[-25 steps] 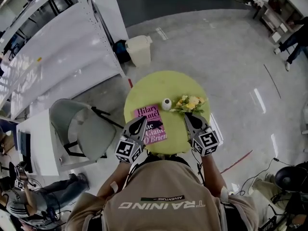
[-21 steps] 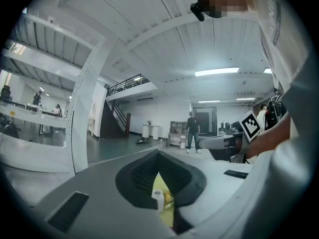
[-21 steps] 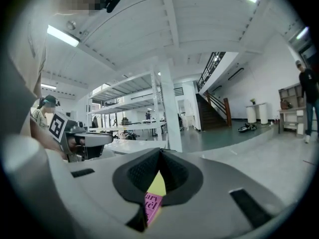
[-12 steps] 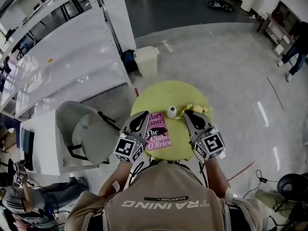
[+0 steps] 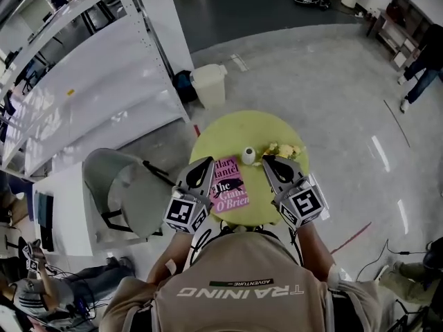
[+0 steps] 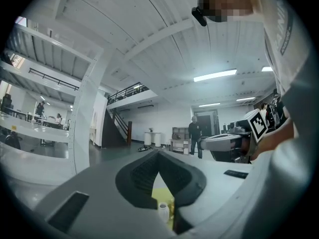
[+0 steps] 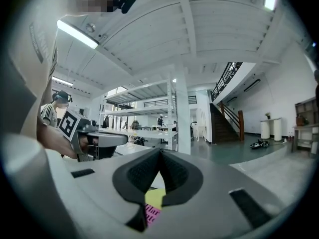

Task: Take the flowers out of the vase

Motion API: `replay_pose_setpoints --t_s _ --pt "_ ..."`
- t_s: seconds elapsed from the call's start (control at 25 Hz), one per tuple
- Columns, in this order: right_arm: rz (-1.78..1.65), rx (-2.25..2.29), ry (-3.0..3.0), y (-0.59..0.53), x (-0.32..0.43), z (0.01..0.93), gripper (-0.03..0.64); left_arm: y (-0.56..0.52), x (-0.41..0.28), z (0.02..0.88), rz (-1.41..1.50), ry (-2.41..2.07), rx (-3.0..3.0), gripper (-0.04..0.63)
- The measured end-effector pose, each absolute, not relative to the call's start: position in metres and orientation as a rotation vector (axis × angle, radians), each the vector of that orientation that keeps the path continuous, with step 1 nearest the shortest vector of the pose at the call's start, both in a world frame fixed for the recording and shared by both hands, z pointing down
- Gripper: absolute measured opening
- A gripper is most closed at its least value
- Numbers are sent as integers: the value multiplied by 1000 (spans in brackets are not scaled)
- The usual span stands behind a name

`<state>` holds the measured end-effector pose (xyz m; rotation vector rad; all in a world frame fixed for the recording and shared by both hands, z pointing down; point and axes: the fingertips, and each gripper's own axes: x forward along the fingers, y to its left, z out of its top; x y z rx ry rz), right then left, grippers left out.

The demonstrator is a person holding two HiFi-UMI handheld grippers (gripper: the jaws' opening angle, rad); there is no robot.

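1. Both grippers have risen over the table (image 5: pixel 228 126) since a second ago. The right gripper (image 5: pixel 268 161) is now covering the near edge of the flowers (image 5: pixel 285 149), which were lying fully in view before.
2. The left gripper (image 5: pixel 203 164) is hovering over the book (image 5: pixel 230 185), with its jaws pressed together and nothing between them.
3. The right gripper is hovering at 3 o'clock from the left one, its jaws likewise together and holding nothing.
4. The flowers are lying flat on the table, out of the vase (image 5: pixel 248 155), at 3 o'clock from it and just beside it. The gripper tip is hiding whether they touch.
5. The vase is standing upright near the table's middle, and the book is lying at 7 o'clock from it.
6. A chair (image 5: pixel 121 192) is standing at 9 o'clock from the table and a bin (image 5: pixel 210 85) at 11 o'clock.
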<state>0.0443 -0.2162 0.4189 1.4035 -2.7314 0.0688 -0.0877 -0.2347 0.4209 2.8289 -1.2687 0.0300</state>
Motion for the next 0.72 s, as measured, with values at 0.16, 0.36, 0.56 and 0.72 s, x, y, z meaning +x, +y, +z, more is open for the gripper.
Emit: replay_pose_setpoints --t_s 0.16,0.36,0.56,0.72 --pt "69 1395 -2734 -214 43 421 3 -233 -85 424 33 -1260 2829 6" --pt "57 1390 -2734 -210 43 423 3 -229 -84 426 28 -1261 2831 6" --pt "49 1392 -2730 -211 45 420 3 -225 -87 428 24 -1268 2821 6" --pt "49 1401 -2732 -211 48 422 3 -221 -90 433 28 -1280 2812 6"
